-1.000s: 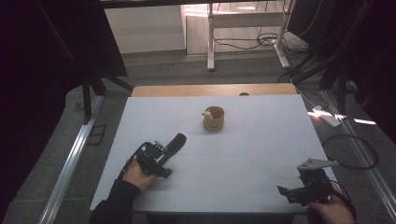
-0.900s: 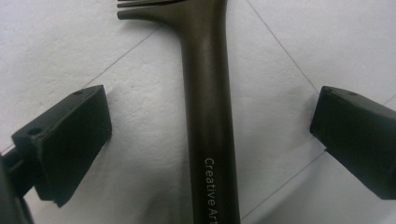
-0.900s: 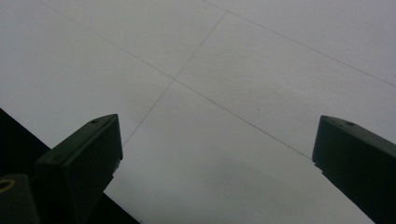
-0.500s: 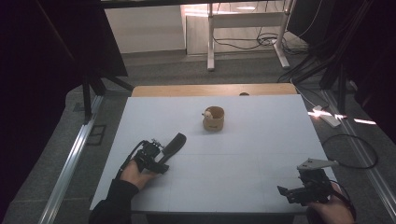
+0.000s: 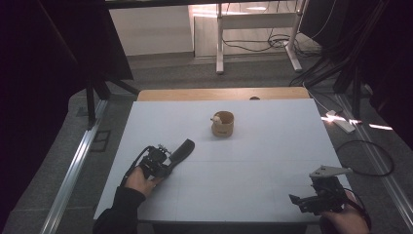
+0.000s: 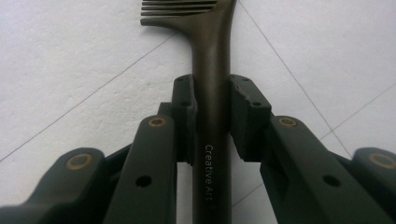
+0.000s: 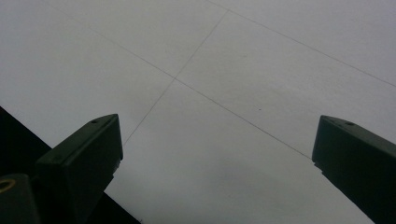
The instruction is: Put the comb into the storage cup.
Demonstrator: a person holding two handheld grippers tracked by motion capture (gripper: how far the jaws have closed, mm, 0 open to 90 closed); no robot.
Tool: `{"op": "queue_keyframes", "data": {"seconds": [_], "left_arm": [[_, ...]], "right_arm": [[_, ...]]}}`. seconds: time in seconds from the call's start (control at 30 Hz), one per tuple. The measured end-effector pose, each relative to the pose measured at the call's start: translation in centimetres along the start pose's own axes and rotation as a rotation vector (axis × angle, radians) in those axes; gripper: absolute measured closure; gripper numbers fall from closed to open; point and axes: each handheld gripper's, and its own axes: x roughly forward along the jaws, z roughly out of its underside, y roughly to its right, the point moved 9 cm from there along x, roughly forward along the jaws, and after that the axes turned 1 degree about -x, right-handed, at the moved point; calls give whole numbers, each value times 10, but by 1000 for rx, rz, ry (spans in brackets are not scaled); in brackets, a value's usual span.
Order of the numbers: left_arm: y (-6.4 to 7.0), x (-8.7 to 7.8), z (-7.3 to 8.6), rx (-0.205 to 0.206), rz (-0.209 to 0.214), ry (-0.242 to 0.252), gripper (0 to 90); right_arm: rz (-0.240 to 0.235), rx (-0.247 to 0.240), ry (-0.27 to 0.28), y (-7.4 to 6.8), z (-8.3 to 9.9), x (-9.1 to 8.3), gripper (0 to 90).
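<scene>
High view, left gripper: my left gripper sits in the lower left of the frame, low over the white table, with my left hand behind it.
Left gripper view, grip: both jaws are pressed tight against the neck of a dark brown comb, one pad on each side.
Comb: it runs straight up the middle of the left gripper view, teeth at the top edge, and the handle with the white lettering "Creative Art" passes down between the jaws to the bottom edge.
Comb in high view: it pokes out past my left gripper as a dark bar, pointing to the upper right.
Cup: a small tan cup stands near the centre of the high view, something pale at its rim; too small to make out.
Comb and cup: well apart.
Right gripper: my right gripper waits in the lower right corner of the high view, near the table's front edge.
Right gripper view, jaws: spread wide, one at each side of the frame, bare white tabletop between them.
</scene>
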Motion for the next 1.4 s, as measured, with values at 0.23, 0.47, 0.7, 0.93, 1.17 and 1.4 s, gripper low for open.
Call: {"op": "queue_keyframes", "data": {"seconds": [0.23, 0.47, 0.7, 0.93, 1.17, 1.4], "left_arm": [[-2, -1, 0, -45, 36, 15, 719], [2, -4, -2, -53, 84, 38, 718], [5, -11, -4, -49, 99, 86, 719], [6, -18, -7, -37, 114, 136, 718], [10, -27, -10, -19, 111, 196, 718], [16, -36, -12, -3, 106, 245, 718]], "right_arm": [[-2, -3, 0, 0, 0, 0, 24], [-3, -4, 1, -1, 0, 0, 24], [-3, -5, 0, -1, 0, 0, 24], [-4, -7, 1, -1, 0, 0, 24], [-5, -9, 3, -1, 0, 0, 25], [-5, -14, 8, -1, 0, -1, 26]]}}
